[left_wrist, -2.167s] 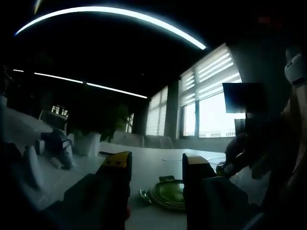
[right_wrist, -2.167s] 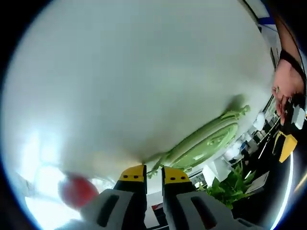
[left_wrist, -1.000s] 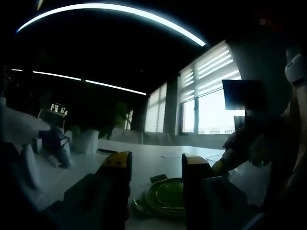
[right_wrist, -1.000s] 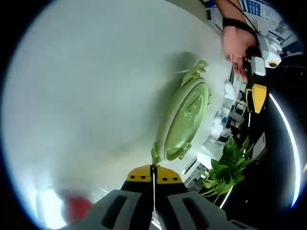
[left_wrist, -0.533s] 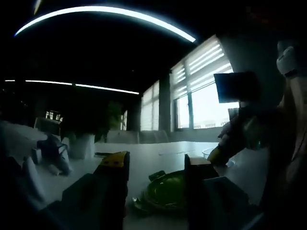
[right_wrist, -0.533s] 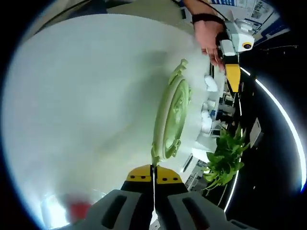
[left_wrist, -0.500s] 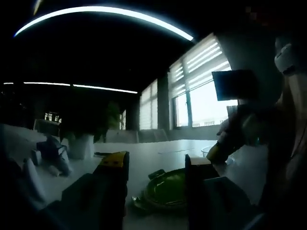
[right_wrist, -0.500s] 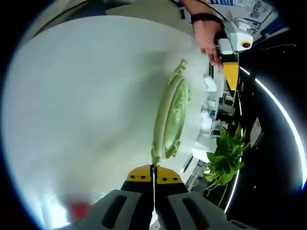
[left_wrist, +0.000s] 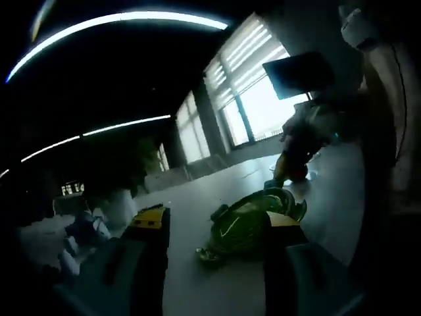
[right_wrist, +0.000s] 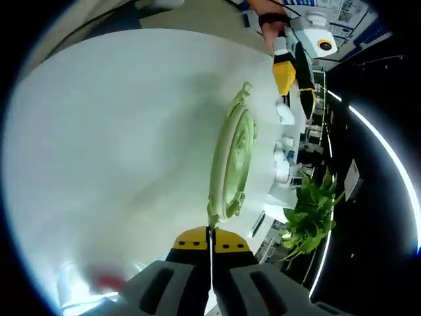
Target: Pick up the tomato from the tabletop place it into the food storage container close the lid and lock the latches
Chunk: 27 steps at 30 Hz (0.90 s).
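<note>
In the right gripper view, my right gripper (right_wrist: 210,238) is shut on a latch tab at the rim of the green lid (right_wrist: 233,164). The lid is tilted up on edge above the white tabletop (right_wrist: 118,131). The red tomato (right_wrist: 108,282) shows blurred at the lower left, inside the clear container (right_wrist: 69,286). My left gripper (right_wrist: 289,69) hangs beyond the lid's far side. In the left gripper view, my left gripper (left_wrist: 216,220) is open and empty, with the lid (left_wrist: 253,224) just past its jaws. The right gripper (left_wrist: 296,148) holds the lid's far edge.
A potted plant (right_wrist: 309,217) and several small white items (right_wrist: 284,141) stand along the table's far edge. A person's hand (right_wrist: 263,20) holds the left gripper. Bright windows (left_wrist: 256,99) lie behind the table in the dim left gripper view.
My right gripper has shut on the lid's latch tab and tipped the lid up off the table. The left gripper has moved closer to the lid, and its view has rolled.
</note>
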Motion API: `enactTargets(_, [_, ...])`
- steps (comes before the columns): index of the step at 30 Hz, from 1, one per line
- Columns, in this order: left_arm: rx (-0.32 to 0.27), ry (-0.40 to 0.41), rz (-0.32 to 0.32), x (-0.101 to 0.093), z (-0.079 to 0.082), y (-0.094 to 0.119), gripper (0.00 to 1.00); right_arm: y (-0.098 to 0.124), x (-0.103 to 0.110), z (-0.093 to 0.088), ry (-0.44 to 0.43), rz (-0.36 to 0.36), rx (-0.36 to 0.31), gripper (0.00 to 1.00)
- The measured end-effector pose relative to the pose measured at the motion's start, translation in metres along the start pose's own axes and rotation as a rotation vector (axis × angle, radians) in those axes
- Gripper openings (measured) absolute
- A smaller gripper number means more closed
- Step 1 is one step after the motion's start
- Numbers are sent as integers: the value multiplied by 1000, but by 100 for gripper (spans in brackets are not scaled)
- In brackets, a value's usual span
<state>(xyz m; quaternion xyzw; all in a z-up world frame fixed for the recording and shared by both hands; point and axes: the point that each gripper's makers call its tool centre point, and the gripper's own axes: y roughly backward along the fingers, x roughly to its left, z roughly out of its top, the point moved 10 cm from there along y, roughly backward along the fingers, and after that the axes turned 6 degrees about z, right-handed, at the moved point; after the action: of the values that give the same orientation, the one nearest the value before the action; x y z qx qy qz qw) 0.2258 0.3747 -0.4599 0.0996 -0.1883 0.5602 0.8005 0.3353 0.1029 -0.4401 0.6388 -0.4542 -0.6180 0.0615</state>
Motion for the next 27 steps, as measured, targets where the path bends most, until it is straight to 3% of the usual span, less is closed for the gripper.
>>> enactTargets(2, [54, -95, -29, -4, -3, 2, 53, 0, 0, 0, 4, 8, 0, 0])
enactTargets(4, [69, -135, -46, -9, -4, 2, 55, 0, -2, 0, -1, 8, -3, 0])
enactTargets(9, [160, -333, -96, -24, -12, -7, 57, 3, -9, -2, -18, -1, -12, 0])
enactTargets(17, [106, -357, -17, -16, -7, -15, 58, 5, -13, 0, -35, 4, -27, 0])
enactTargets(27, [89, -448, 14, -22, -13, -28, 54, 7, -19, 1, -43, -2, -36, 0])
